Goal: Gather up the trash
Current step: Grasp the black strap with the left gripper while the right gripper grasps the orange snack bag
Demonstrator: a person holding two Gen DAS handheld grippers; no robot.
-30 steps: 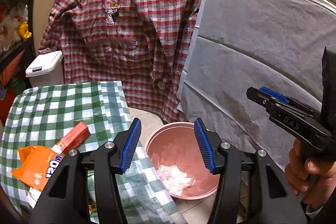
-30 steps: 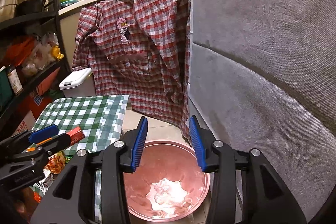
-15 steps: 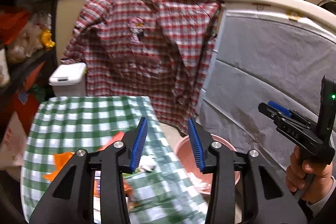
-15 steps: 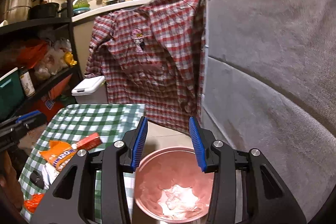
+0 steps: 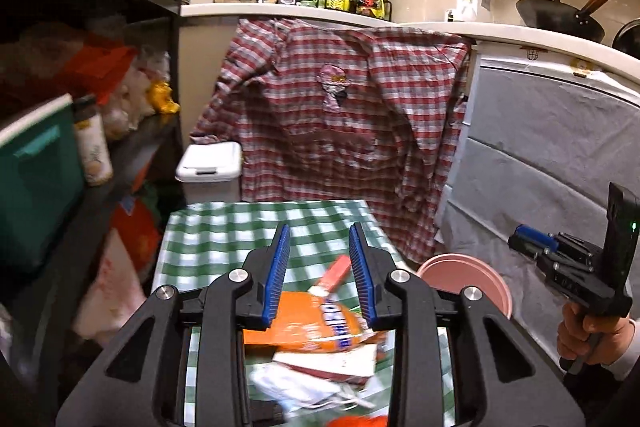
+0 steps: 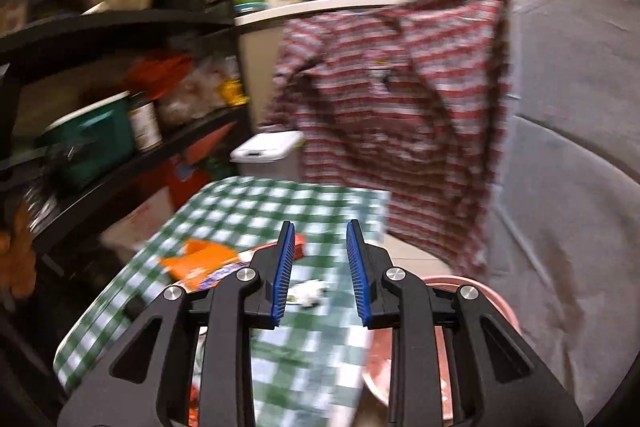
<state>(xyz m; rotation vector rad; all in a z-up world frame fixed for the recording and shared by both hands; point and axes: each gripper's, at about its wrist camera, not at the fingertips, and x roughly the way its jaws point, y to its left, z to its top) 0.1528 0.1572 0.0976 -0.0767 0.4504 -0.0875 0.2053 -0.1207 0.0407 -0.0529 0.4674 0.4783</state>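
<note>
Trash lies on a green checked table (image 5: 224, 235): an orange snack bag (image 5: 308, 323), a red and white tube box (image 5: 334, 275) and crumpled white wrappers (image 5: 320, 383). My left gripper (image 5: 319, 283) is open and empty, just above the orange bag. A pink bin (image 5: 468, 283) stands on the floor right of the table. My right gripper (image 6: 320, 273) is open and empty over the table, above a small white scrap (image 6: 308, 293); it also shows in the left wrist view (image 5: 532, 241). The orange bag (image 6: 200, 259) and pink bin (image 6: 496, 307) show in the blurred right wrist view.
A red plaid shirt (image 5: 344, 131) hangs from the counter behind the table. A white lidded bin (image 5: 210, 171) stands at the table's far end. Dark shelves (image 5: 80, 107) with boxes and bags run along the left. A grey covered panel (image 5: 552, 163) is on the right.
Both grippers have swung left from above the pink bin to above the table. The left now hovers over the orange bag; the right view is blurred by motion.
</note>
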